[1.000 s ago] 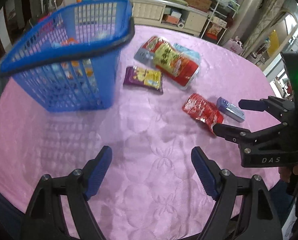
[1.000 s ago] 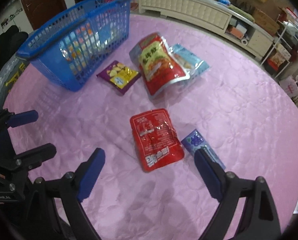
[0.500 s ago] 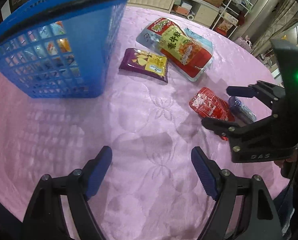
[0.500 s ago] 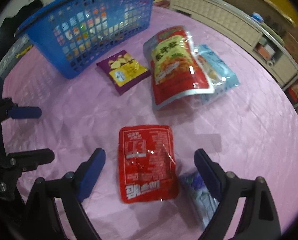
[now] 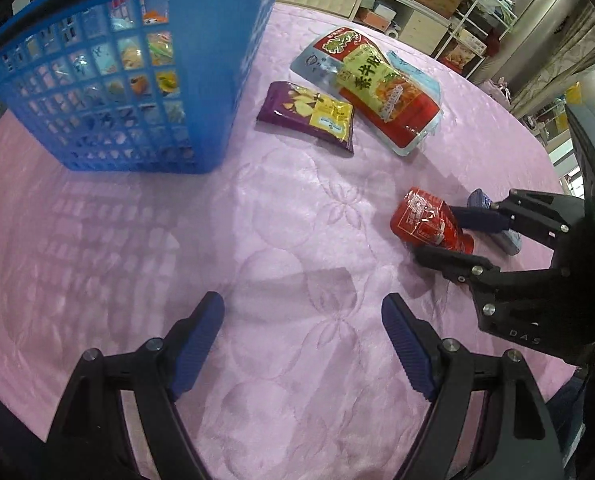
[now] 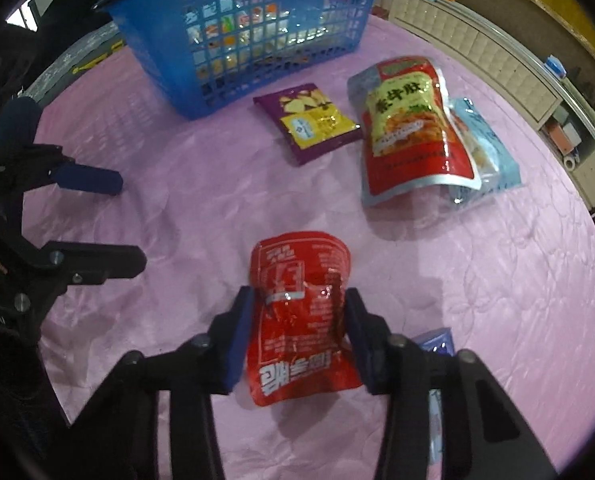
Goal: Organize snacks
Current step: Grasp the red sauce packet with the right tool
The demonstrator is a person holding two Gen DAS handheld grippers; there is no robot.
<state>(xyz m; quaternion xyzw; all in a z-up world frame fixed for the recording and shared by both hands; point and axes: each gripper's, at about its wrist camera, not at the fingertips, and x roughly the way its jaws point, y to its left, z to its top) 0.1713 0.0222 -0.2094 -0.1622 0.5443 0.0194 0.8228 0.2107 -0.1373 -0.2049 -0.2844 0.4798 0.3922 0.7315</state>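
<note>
Right gripper: seen at the lower centre of the right wrist view; its jaws have just been closing and are now narrowed onto the small red packet, whose sides are pinched and crumpled between the blue pads.
Small red packet: held at its lower half, its upper part lying on the pink tablecloth; in the left wrist view it is found at the right of the frame, between the right gripper's fingers.
Left gripper: shown at the bottom of the left wrist view, jaws held wide apart over bare cloth, nothing between them.
Blue basket: placed at the upper left of the left wrist view, with packets visible through its mesh.
Purple packet: laid flat just right of the basket, apart from it.
Large red and yellow pouch: laid to the right of the purple packet, overlapping a light blue bag.
Small blue-violet packet: partly hidden behind the right gripper's right finger.
</note>
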